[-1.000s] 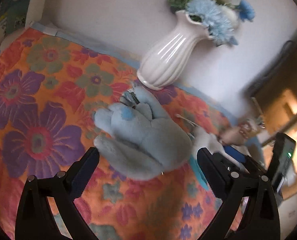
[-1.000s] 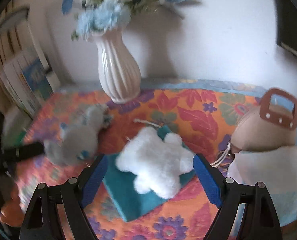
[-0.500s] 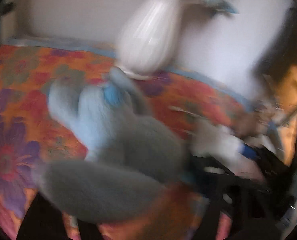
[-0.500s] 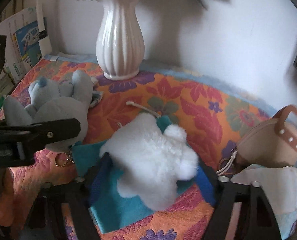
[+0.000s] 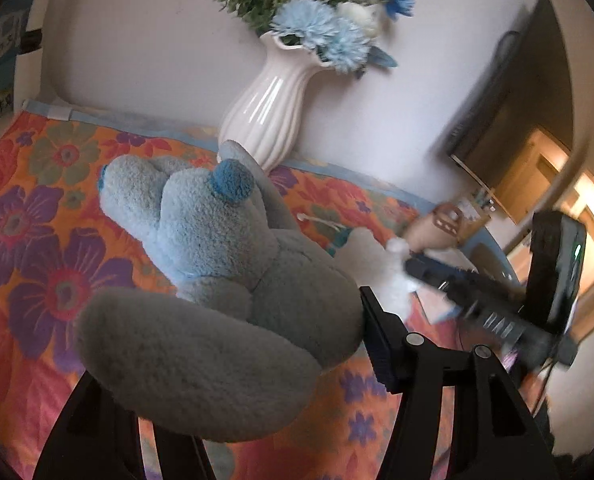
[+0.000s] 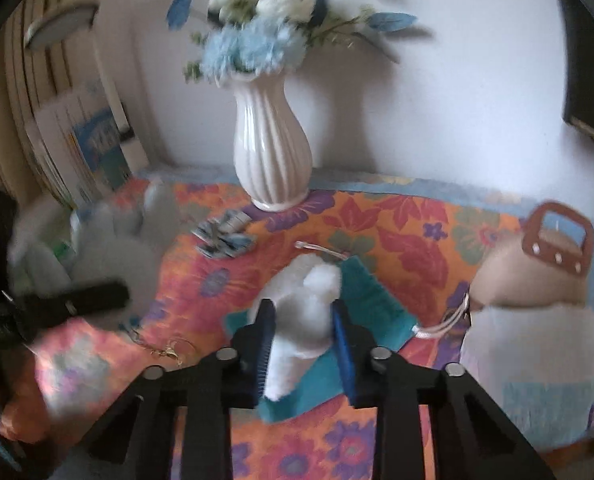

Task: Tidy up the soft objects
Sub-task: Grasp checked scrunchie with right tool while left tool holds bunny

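Observation:
A grey-blue plush toy [image 5: 217,280] fills the left wrist view. My left gripper [image 5: 233,344] is shut on its grey body and holds it up over the flowered cloth; the left finger is hidden under the plush. The plush shows blurred in the right wrist view [image 6: 117,256]. A white fluffy plush [image 6: 303,312] lies on a teal cloth [image 6: 369,304]. My right gripper [image 6: 303,344] is shut on the white plush, pads pressing both its sides. The white plush also shows in the left wrist view [image 5: 377,256].
A white ribbed vase [image 6: 271,148] with blue flowers stands at the back by the wall. A tan pouch with a brown handle [image 6: 537,268] rests on a white-blue cloth at the right. A small patterned bow [image 6: 225,236] and a key ring [image 6: 169,350] lie on the flowered cloth [image 6: 397,232].
My left gripper moved in, closed on the grey-blue plush and lifted it. My right gripper moved in and closed on the white plush, squeezing it narrow.

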{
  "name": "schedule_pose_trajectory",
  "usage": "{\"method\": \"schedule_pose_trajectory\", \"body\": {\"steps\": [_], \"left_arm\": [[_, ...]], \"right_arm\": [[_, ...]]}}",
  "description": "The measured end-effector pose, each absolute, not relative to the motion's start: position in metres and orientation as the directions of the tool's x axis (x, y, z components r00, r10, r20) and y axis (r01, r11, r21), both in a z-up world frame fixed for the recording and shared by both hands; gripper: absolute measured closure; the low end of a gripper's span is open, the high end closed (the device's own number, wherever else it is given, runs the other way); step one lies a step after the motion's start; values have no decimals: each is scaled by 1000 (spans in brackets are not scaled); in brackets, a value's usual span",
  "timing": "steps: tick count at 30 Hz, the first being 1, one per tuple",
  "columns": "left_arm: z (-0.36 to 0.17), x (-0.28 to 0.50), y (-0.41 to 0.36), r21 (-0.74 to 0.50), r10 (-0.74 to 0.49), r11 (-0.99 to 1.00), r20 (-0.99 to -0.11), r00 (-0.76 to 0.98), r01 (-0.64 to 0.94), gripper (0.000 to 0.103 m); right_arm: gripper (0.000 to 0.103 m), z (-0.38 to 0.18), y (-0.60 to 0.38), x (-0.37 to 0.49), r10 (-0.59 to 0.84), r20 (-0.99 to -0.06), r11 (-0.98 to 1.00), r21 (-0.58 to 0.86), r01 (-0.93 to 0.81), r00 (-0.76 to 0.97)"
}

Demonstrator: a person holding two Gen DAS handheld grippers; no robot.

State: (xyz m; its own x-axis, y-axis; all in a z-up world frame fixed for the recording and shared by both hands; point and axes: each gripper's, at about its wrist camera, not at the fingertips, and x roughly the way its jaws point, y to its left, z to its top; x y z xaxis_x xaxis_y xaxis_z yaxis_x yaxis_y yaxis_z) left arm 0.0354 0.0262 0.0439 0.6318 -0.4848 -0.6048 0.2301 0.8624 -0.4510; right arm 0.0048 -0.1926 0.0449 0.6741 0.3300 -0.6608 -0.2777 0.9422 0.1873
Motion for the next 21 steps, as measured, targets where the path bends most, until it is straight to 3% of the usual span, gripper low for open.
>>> {"method": "schedule_pose_trajectory", "body": {"steps": [1,5,9,12,13,16,21], "left_arm": [[43,30,28,-442,-486,864,-602,634,242,45],[33,16,25,-385,-458,885,-610,647,262,45],[22,19,26,-408,-458,881,-604,652,242,45],[21,21,31,-361,-383,914,-622,683,184,45],[21,21,35,-356,-365,920,-619,695,165,45],[20,20,47,-366,-332,924,-617,713,113,45],[18,22,71,-412,-290,911,-606,741,19,45]], "right_arm": [[87,50,-194,-2,350,-649,936,215,-279,675],[87,61,-192,-36,401,-629,916,275,-291,666],[86,53,-175,-64,358,-694,931,219,-291,624],[81,53,-172,-65,247,-716,962,101,-253,653],[75,53,-174,-60,240,-724,965,102,-243,647],[44,49,-181,-43,241,-732,967,126,-221,638],[43,43,-179,-15,239,-763,969,153,-191,601]]}}
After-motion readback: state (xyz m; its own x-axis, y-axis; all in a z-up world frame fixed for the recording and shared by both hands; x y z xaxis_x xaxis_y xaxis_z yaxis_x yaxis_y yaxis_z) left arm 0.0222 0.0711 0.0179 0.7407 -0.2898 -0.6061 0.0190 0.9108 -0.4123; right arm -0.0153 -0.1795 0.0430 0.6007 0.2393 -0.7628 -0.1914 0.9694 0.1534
